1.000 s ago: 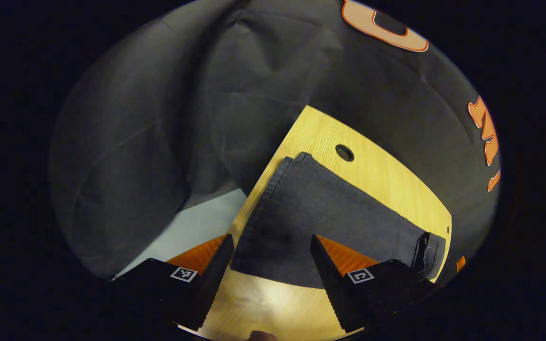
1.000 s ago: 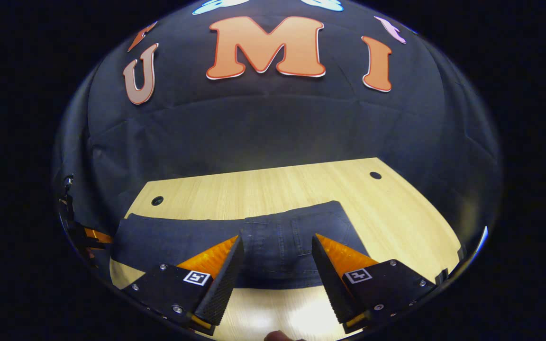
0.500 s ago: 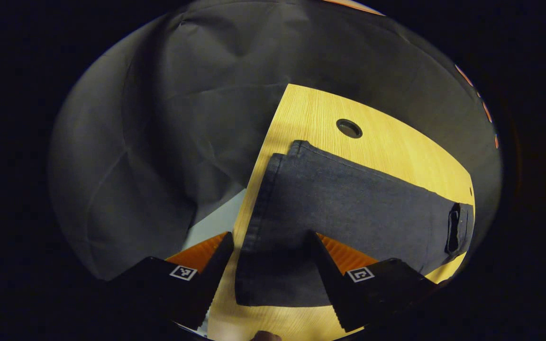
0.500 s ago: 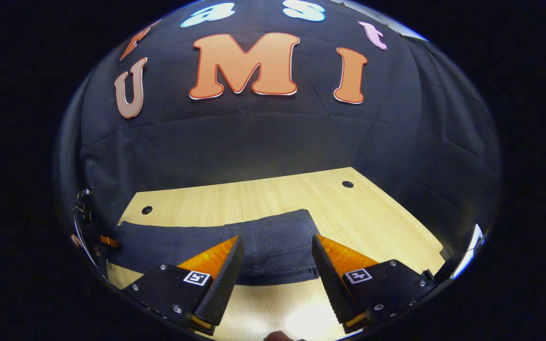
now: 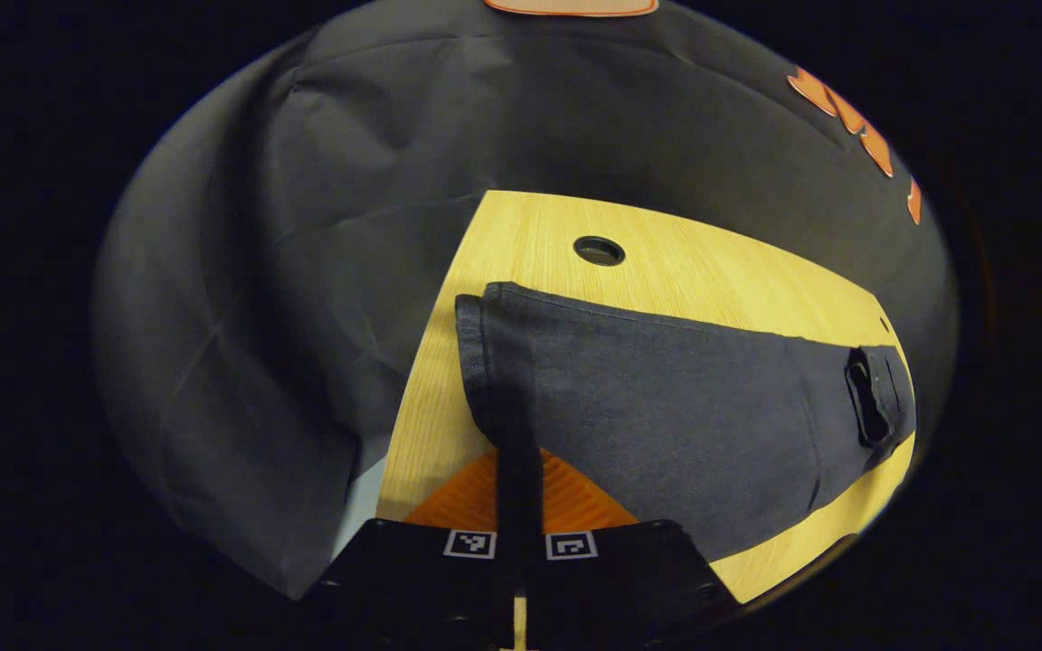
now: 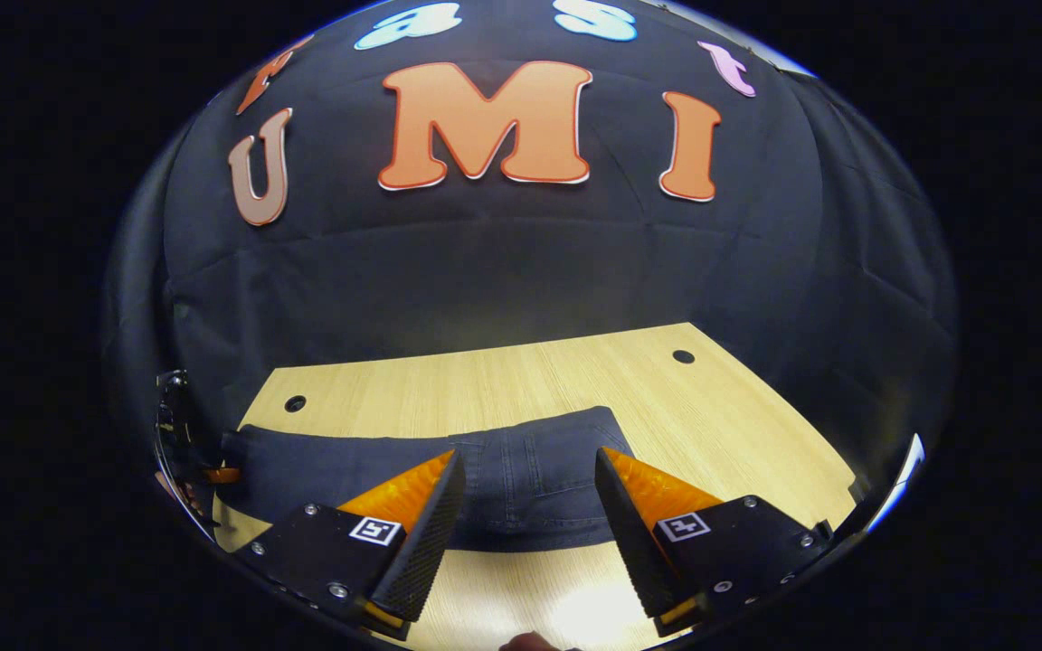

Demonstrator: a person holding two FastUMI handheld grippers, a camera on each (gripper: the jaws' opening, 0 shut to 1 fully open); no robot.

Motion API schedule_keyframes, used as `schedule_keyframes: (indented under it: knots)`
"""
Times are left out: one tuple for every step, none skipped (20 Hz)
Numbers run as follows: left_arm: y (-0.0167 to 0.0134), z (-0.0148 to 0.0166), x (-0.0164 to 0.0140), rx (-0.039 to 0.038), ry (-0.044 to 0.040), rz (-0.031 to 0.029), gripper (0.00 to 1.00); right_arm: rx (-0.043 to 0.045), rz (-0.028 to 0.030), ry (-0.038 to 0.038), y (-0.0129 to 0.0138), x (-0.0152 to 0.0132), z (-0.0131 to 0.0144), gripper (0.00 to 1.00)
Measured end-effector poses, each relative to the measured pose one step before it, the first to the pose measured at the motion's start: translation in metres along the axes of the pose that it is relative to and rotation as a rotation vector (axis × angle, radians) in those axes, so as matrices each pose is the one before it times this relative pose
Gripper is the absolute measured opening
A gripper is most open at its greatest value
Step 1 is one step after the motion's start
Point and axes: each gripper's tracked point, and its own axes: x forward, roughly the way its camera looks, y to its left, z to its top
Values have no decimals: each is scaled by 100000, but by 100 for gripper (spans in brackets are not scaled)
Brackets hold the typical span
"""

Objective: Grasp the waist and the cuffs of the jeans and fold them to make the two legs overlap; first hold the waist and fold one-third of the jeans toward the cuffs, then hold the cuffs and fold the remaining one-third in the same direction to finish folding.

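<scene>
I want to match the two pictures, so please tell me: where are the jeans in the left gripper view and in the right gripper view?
Left gripper view: the jeans run from centre to right edge, cuff end nearest, pinched by the left gripper.
Right gripper view: low across the table, waist between the open right gripper fingers.
Shared landmark: the round hole by the cuffs.

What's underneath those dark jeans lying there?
The jeans lie flat on a light wooden table, bare wood showing all round them. Whatever sits directly beneath the cloth is covered. The left gripper pinches their cuff end, so part of that edge is hidden too.
</scene>
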Motion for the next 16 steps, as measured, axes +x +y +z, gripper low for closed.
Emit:
schedule_keyframes:
  knots:
    - [-280, 143, -375, -4724, -1134, -2319, 6, -1856, 33, -829, -72, -177, 278, 88]
    - [-625, 741, -399, -4279, -2432, -3666, 6, -1318, 244, -651, -162, -106, 143, 88]
    - [-86, 963, -540, -3394, -3207, -2188, 6, -836, -315, -510, -396, -85, 13, 88]
    - [-330, 949, -189, -2947, -1988, -2263, 5, -154, -44, -193, -403, -67, 66, 88]
    - [-571, 1001, -68, -2355, -1361, -1604, 5, 381, -69, -263, -379, 138, 43, 88]
    - [-666, 989, -310, -2170, -1944, -3351, 5, 854, 373, -377, -268, 74, 140, 88]
    - [-849, 990, -269, -2996, -1891, -2375, 5, 1030, 182, -456, -339, 142, 85, 88]
    - [-1244, 791, -613, -2106, -1206, -3123, 5, 934, 517, -554, -305, 103, 183, 88]
    - [-1745, 801, -931, -1409, -1479, -1400, 6, 636, 888, -538, -292, 74, 202, 88]
    - [-1299, 574, -942, -625, -1543, -2146, 5, 51, 292, -750, -444, 99, 157, 88]
    - [-1426, 211, -552, -214, -1018, -755, 5, -101, 782, -739, -404, 97, 265, 88]
    - [-1308, 123, -399, -561, -1156, -1014, 5, -252, 312, -762, -508, 150, 207, 88]
    - [-1169, -9, -699, -228, -836, -811, 5, -48, 977, -740, -496, 184, 225, 88]
    - [-1437, 55, -339, 192, -854, -203, 6, -108, 559, -472, -572, 98, 225, 88]
    - [-1590, 150, -390, -367, -968, -737, 5, -167, 937, -580, -616, 58, 184, 88]
    - [-1680, 176, -370, -134, -789, -1128, 5, -585, 611, -790, -636, 169, 259, 88]
